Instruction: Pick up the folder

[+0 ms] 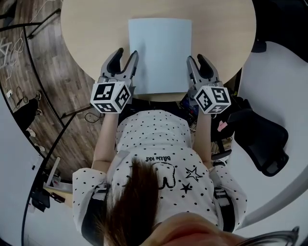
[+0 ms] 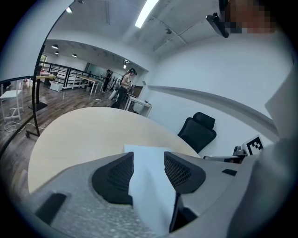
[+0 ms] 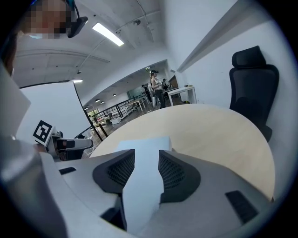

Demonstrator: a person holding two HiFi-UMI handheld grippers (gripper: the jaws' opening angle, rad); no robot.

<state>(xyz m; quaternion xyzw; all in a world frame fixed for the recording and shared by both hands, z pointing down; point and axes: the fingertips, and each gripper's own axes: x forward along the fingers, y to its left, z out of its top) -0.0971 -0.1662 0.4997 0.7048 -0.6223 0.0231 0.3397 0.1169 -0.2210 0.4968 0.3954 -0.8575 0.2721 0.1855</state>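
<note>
The folder, pale blue and flat, lay on the round beige worktop with its near edge close to the worktop's near rim, and nothing rested on it or stood between it and the person. The left tongs sat at its near left corner and the right tongs at its near right corner, each with its marker cube toward the person's dotted shirt. Around the worktop were wooden flooring with loose cables to the left and a black office chair just beside the right rim, in front of a white curved surface. The head view gave the layout but only hinted at the jaws. The gripper views settled it: in the left gripper view the jaws stood part-way apart, not pressed together, with the folder's sheet filling the gap down to the throat. The right gripper view matched, with the sheet between pads that were likewise apart. Whether the pads touched the sheet I could not tell. Those two views also showed what the head view missed: a long hall with ceiling lights, black railings, and a person standing at a distant desk. Each view also caught the other tongs' marker off to the side.
</note>
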